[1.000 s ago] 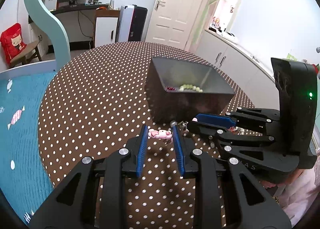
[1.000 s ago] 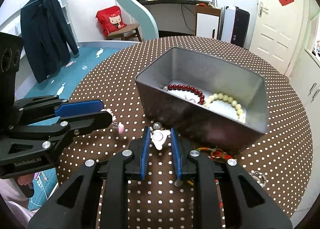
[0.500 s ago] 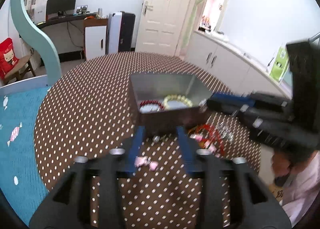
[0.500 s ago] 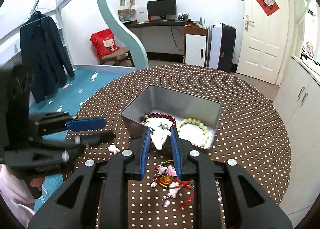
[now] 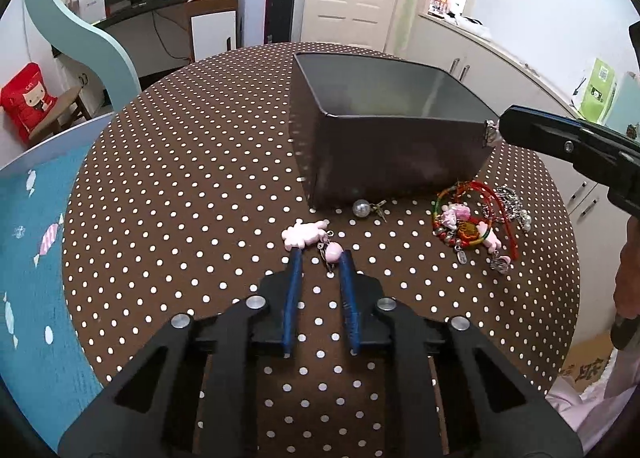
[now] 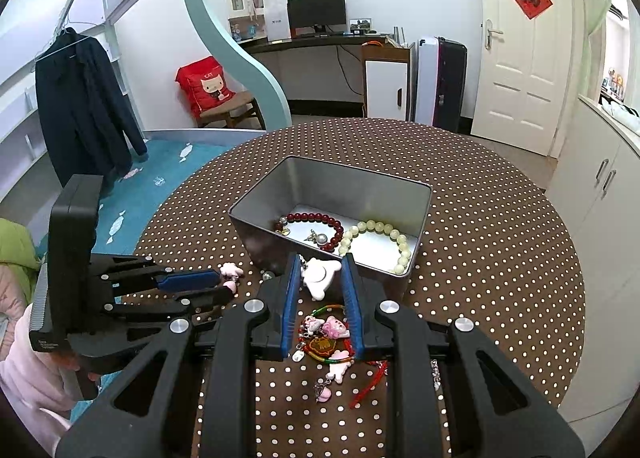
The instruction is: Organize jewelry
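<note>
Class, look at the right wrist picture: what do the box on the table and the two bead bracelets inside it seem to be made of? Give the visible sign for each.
Box: looks like thin sheet metal, matte silver-grey, with a fine rolled rim and soft reflections.
Dark red bracelet: glossy round beads, perhaps glass, stone or lacquered wood; the shine alone cannot settle it.
Pale bracelet: translucent cream-green beads, jade-like or plastic.

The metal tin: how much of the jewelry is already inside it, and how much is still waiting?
Done: a dark red bead bracelet and a pale bead bracelet lie in the metal tin. In hand: the right gripper holds a white charm by the tin; the left gripper is closing around a pink charm. Left: the tangle of colourful cords and charms and a clear bead on the table.
</note>
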`<state>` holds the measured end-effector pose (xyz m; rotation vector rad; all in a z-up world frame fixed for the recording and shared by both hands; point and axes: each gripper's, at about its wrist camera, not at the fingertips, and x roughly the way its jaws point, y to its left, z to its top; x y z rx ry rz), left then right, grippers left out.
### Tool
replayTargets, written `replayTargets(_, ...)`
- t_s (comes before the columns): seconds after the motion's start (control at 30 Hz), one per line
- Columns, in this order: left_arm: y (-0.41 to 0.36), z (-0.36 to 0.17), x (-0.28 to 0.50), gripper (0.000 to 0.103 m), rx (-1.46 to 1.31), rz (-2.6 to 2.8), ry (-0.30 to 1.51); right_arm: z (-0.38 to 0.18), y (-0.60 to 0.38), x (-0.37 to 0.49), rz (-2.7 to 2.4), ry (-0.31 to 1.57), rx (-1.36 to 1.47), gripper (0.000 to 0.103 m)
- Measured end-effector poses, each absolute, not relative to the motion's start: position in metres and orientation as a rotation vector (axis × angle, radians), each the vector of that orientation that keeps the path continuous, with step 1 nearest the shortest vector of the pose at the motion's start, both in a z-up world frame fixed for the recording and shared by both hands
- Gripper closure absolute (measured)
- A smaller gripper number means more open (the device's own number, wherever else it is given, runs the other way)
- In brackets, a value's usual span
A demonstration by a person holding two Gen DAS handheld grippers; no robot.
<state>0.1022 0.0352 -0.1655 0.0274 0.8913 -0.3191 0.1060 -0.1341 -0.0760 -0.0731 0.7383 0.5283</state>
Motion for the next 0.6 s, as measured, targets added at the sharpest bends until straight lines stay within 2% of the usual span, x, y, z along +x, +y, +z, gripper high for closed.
replayTargets(0.2,0.046,-0.165,0.107,0.094,-0.008,-0.305,0.903,-0.078,-0.135,0.107,0.530,0.747,-0.067,0.083)
replayTargets(0.27,0.048,-0.165,0.108,0.101,-0.035,-0.315,0.914,-0.077,-0.136,0.108,0.532,0.746,-0.063,0.083)
replayTargets(0.4,0.047,-0.164,0.107,0.101,-0.034,-0.332,0.918,-0.078,-0.137,0.108,0.532,0.748,-0.061,0.083)
replayTargets(0.43,0.046,-0.163,0.106,0.100,-0.037,-0.326,0.918,-0.079,-0.138,0.108,0.532,0.750,-0.059,0.083)
replayTargets(0.5,0.046,-0.161,0.109,0.085,-0.063,-0.321,0.929,-0.079,-0.140,0.109,0.532,0.752,-0.056,0.083)
replayTargets(0.53,0.046,-0.161,0.108,0.071,-0.072,-0.319,0.925,-0.079,-0.140,0.109,0.532,0.753,-0.055,0.083)
replayTargets(0.6,0.045,-0.161,0.111,0.070,-0.062,-0.306,0.927,-0.079,-0.141,0.109,0.533,0.754,-0.051,0.083)
